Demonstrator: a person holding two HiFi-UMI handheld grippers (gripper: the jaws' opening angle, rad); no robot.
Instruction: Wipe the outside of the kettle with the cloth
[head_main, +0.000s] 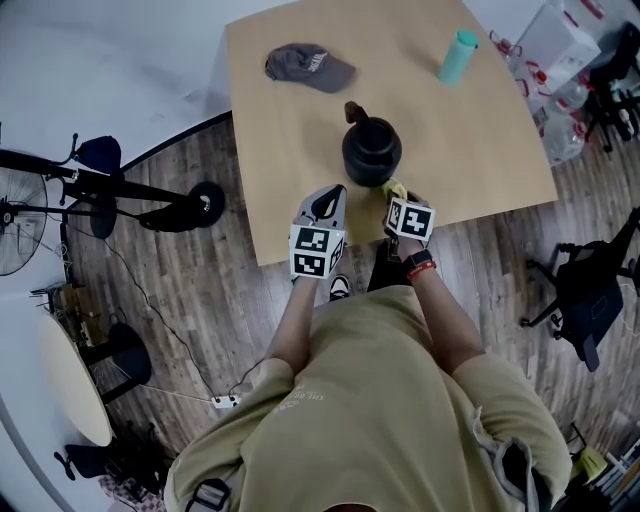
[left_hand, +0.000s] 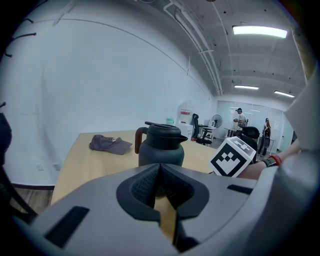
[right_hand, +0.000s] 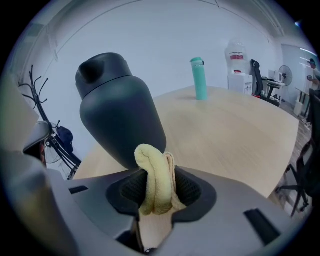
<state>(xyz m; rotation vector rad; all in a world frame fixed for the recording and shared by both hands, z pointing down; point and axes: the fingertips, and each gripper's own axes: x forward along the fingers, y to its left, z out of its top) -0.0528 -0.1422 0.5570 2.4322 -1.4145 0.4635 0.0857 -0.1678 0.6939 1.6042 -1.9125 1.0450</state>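
Note:
A dark kettle (head_main: 371, 150) with a brown handle stands near the front edge of the wooden table (head_main: 300, 110). It also shows in the left gripper view as the kettle (left_hand: 161, 146) and close up in the right gripper view as the kettle (right_hand: 120, 115). My right gripper (head_main: 396, 196) is shut on a folded yellow cloth (right_hand: 156, 177), just in front of the kettle's lower right side; the cloth (head_main: 395, 188) peeks out beside the kettle. My left gripper (head_main: 328, 205) is shut and empty, a little short of the kettle on its left.
A grey cap (head_main: 308, 66) lies at the table's far left and a teal bottle (head_main: 458, 56) stands at the far right. Fan stands (head_main: 100, 190) are on the floor to the left, office chairs (head_main: 585, 290) to the right. People stand far off in the left gripper view.

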